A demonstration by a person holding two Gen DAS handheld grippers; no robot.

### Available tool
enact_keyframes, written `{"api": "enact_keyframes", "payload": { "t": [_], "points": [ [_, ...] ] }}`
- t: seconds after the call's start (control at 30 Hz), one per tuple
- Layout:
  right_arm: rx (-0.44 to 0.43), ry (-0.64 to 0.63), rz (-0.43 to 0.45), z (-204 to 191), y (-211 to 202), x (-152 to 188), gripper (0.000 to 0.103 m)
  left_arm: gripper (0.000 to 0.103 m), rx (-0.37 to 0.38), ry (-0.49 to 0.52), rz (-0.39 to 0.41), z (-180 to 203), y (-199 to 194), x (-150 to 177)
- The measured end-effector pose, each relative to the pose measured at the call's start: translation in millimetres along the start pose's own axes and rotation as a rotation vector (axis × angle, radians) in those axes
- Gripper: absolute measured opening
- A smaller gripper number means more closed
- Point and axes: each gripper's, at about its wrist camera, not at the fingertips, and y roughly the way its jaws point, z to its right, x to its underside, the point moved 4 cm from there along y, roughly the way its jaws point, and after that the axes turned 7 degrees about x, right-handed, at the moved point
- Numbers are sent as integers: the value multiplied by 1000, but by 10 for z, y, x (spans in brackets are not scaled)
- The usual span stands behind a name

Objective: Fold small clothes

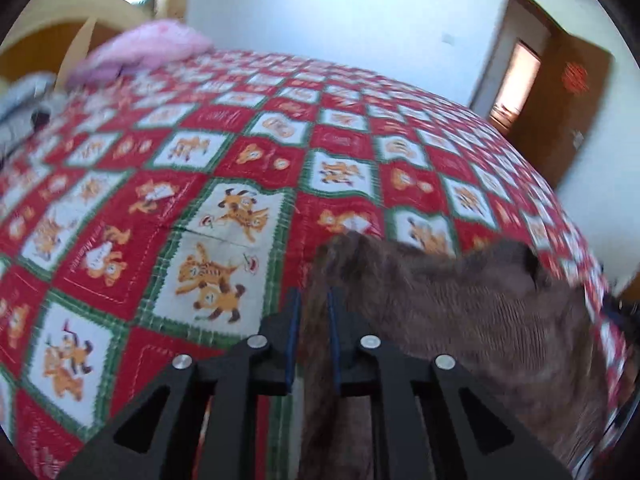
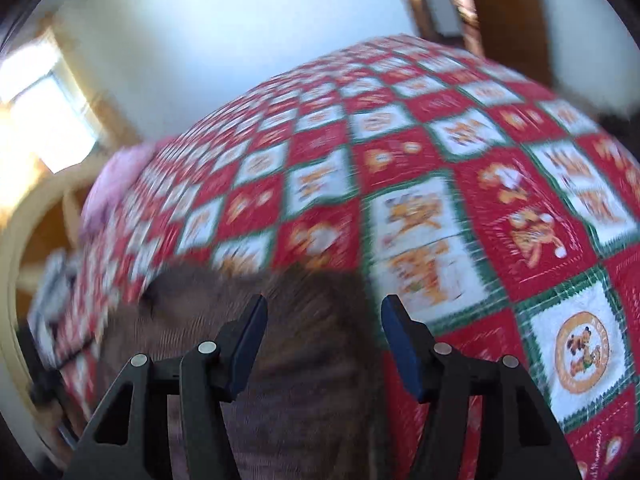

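left hand-held gripper: slightly parted astride brown garment edge | right hand-held gripper: wide apart above it

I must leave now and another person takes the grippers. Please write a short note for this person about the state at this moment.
Left gripper: jaws narrowly apart, edge of the brown garment between them; grip unclear.
Right gripper: open, holds nothing, over the same garment.
The garment lies on the red checked bedspread; pink cloth at the far corner.
Done: cannot tell whether any fold is finished.
Left: the remaining folds, smooth flat.
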Motion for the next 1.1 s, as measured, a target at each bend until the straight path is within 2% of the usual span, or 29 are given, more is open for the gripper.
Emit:
{"api": "enact_keyframes", "payload": {
  "t": [0.07,0.1,0.13,0.27,0.37,0.47,0.5,0.53,0.57,0.6,0.63,0.67,0.77,0.87,0.93,1.0,1.07,1.1],
  "points": [
    [-1,-129,-4,-240,-30,92,57,33,-9,91,-3,128,-46,56],
    [9,-179,-10,-338,-8,111,53,50,-15,140,-9,200,-32,55],
    [44,-227,-7,-410,13,114,52,58,-19,172,-6,241,-27,45],
    [125,-225,-13,-322,184,18,52,59,-10,228,-6,358,59,-49],
    [169,-233,-33,-205,311,-21,49,52,6,245,-41,394,183,-64],
    [183,-253,-40,-146,384,-34,46,34,-7,266,-85,394,341,-31],
    [186,-260,-42,-131,399,-37,41,26,6,262,-100,387,382,-12],
    [188,-269,-46,-129,412,-40,30,19,15,256,-107,379,406,0],
    [186,-279,-55,-122,445,-41,26,14,23,256,-103,384,412,9],
    [182,-285,-64,-123,465,-35,15,9,22,267,-89,407,401,13],
    [186,-295,-69,-124,483,-34,4,5,11,283,-71,428,376,13],
    [208,-307,-60,-120,485,-43,0,5,6,289,-60,444,358,10],
    [205,-287,-32,-104,425,-107,0,4,35,257,-7,432,216,-69],
    [209,-245,3,-71,350,-185,0,4,54,175,44,312,98,-213],
    [189,-224,1,-69,340,-208,0,4,73,107,46,201,114,-279],
    [161,-231,-8,-124,342,-204,1,4,67,100,27,171,188,-253],
    [108,-232,-18,-194,353,-204,19,4,68,109,12,188,243,-193],
    [88,-236,-20,-225,359,-203,47,4,65,117,5,201,265,-158]
  ]
}}
